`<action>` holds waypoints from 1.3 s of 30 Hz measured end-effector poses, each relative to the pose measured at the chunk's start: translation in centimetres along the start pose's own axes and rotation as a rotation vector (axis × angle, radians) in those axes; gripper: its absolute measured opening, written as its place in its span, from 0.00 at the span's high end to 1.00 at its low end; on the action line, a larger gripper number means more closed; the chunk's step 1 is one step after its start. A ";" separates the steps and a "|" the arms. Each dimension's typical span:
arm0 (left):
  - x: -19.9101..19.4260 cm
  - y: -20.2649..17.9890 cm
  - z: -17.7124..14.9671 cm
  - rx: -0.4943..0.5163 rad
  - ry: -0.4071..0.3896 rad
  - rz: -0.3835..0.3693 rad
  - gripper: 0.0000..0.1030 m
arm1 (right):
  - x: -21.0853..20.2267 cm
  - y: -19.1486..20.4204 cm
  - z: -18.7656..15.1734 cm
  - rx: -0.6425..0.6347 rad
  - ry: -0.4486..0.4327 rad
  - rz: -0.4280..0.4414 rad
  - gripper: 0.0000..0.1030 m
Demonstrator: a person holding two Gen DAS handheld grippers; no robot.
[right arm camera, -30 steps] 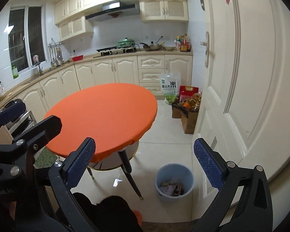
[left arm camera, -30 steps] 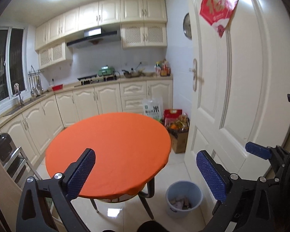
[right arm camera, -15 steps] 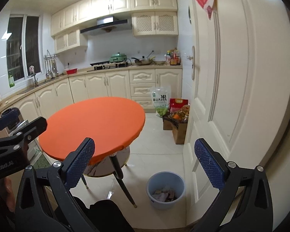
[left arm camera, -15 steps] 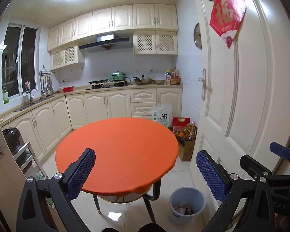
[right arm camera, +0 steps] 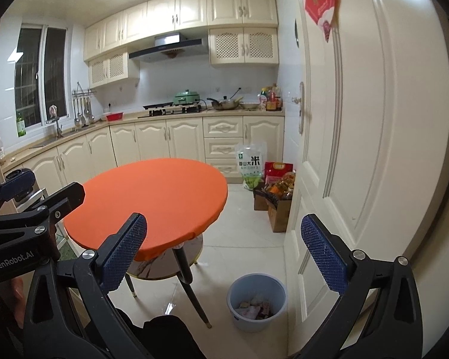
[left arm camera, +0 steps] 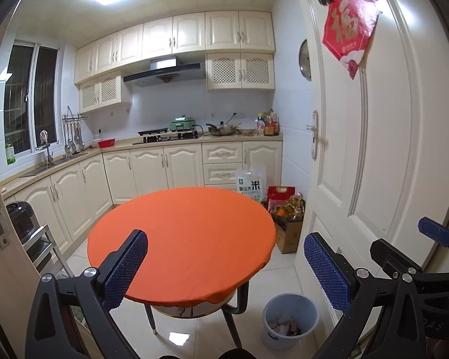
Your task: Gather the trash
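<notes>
both tongs (left arm camera: 226, 272) (right arm camera: 224, 257) gape; only right view shows "genrobot.ai" lettering (right arm camera: 12, 261).

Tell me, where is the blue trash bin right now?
The blue trash bin stands on the floor in both wrist views, low and right of centre, between the leg of the orange table and the white door.

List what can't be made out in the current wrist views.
- Bin contents: the blue bin holds scraps, too small to identify in either view.
- Under the table: the orange cloth hides the floor there; the lower shelf is mostly covered.
- Floor nearest the person: cut off by the left gripper and right gripper frames.
- Cardboard box: contents too small to identify.
</notes>
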State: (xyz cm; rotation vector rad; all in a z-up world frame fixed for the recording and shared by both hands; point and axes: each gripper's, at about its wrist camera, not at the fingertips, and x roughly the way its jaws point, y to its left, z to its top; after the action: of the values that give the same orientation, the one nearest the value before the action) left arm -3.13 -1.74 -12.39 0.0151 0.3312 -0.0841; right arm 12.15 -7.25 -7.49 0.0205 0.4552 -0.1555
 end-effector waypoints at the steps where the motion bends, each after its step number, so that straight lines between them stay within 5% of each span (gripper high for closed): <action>1: -0.2 0.0 -0.1 -0.003 -0.004 0.000 0.01 | 0.0 0.0 0.1 -0.002 -0.005 0.000 0.00; 16: -2.0 1.0 -1.3 -0.013 -0.066 0.028 0.01 | -0.5 0.5 0.6 -0.013 -0.054 0.031 0.00; 39: -1.6 1.5 -1.2 -0.009 -0.058 0.028 0.01 | -0.3 0.1 0.3 -0.007 -0.049 0.029 0.00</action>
State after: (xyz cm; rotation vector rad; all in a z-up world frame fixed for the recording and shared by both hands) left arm -4.90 -0.11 -13.03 0.0084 0.2731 -0.0554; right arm 11.99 -7.10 -7.08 0.0164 0.4068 -0.1260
